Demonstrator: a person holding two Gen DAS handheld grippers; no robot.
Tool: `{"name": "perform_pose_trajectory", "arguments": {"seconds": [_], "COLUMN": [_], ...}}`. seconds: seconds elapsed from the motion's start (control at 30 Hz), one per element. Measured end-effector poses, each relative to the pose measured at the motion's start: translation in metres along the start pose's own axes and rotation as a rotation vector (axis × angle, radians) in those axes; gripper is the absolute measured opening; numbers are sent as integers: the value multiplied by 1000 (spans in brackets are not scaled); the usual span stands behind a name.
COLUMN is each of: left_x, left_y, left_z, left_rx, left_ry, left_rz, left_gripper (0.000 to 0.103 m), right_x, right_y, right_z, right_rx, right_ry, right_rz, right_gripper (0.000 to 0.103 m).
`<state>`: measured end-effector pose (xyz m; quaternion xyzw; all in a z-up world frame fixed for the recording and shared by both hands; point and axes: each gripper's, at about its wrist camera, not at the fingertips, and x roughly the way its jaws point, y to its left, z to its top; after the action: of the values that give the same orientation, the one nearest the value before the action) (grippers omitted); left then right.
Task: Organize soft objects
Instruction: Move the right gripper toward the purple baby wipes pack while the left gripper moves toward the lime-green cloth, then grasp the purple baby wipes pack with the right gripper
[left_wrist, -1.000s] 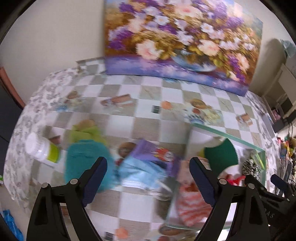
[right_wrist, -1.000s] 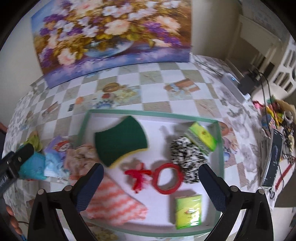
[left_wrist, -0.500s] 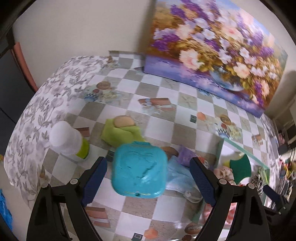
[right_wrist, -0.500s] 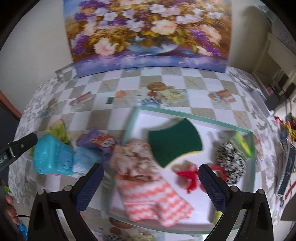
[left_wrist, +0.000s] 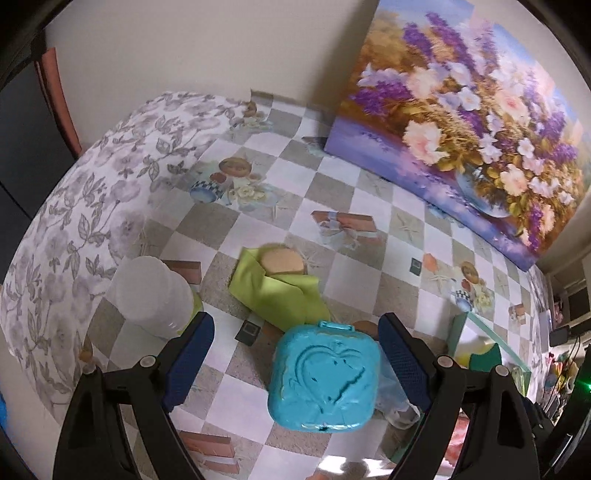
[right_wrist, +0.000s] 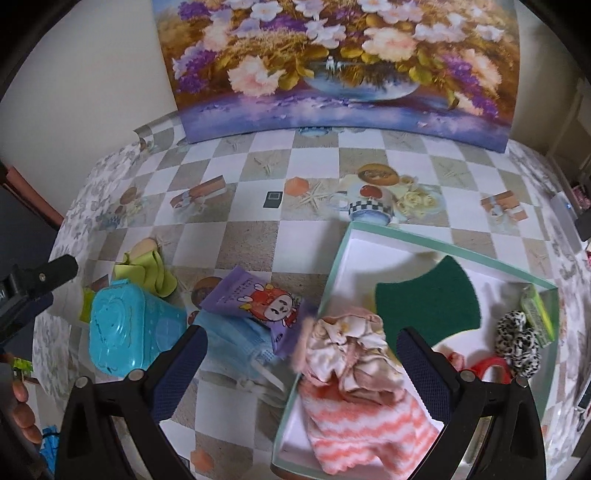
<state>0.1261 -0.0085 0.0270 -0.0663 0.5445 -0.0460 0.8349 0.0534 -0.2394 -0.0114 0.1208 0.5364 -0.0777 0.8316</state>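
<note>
Left wrist view: left claw (left_wrist: 295, 363) released, jaws spread wide, nothing between the pads. It hangs over the counter (left_wrist: 340, 206), which carries a checkered printed cloth. A turquoise plastic case (left_wrist: 325, 376) with an embossed heart lid lies between the jaws in the picture, apart from both pads. Just behind the case lies a lime-green cloth (left_wrist: 280, 291) folded around a tan round pad. A white-capped bottle (left_wrist: 151, 295) lies on its side to the left, near the left finger. A light-blue face mask (left_wrist: 395, 387) pokes out from under the case on its right. The corner of a green-rimmed tray (left_wrist: 456, 325) shows at the right edge. A flower painting (left_wrist: 461, 110) leans against the wall.

Right wrist view: right claw (right_wrist: 301, 369) released, jaws wide, empty. Below it a beige patterned cloth (right_wrist: 343, 354) sits at the tray's (right_wrist: 424, 238) left rim, on top of a coral-and-white striped towel (right_wrist: 362, 432) inside the tray. Also in the tray: a dark green scouring sponge (right_wrist: 428, 299), a leopard-print scrunchie (right_wrist: 517, 343), a red ring (right_wrist: 487, 369), and a green packet (right_wrist: 537, 314). On the counter left of the tray: a purple cartoon packet (right_wrist: 255, 299) over the mask, then the turquoise case and the lime-green cloth.
</note>
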Motion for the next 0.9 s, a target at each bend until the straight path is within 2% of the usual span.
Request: {"name": "perform_pose_trajectory", "arguments": {"seconds": [0.3,0.4,0.47,0.57,0.9], "left_x": [15,21,23,25,41], "left_y": [-6,-8,-9,-9,-12], "left_z": [9,9,9,11,19], "left_rx": [18,19,20,19,33], "left_ry": [34,54,55,59,85], "left_rz": [-14,-15,-14,-6,-9], "left_gripper": [91,91,91,91,91], "right_x": [28,37,42,50,70], "right_y": [15,21,25,31,40], "right_z": [12,11,10,8,12], "right_rx": [-67,-93,-116,-148,-227], "right_ry": [59,82,93,107,130], "right_rz": [-32,-43,-47,-56,-109], "right_gripper": [102,92,92,84,76]}}
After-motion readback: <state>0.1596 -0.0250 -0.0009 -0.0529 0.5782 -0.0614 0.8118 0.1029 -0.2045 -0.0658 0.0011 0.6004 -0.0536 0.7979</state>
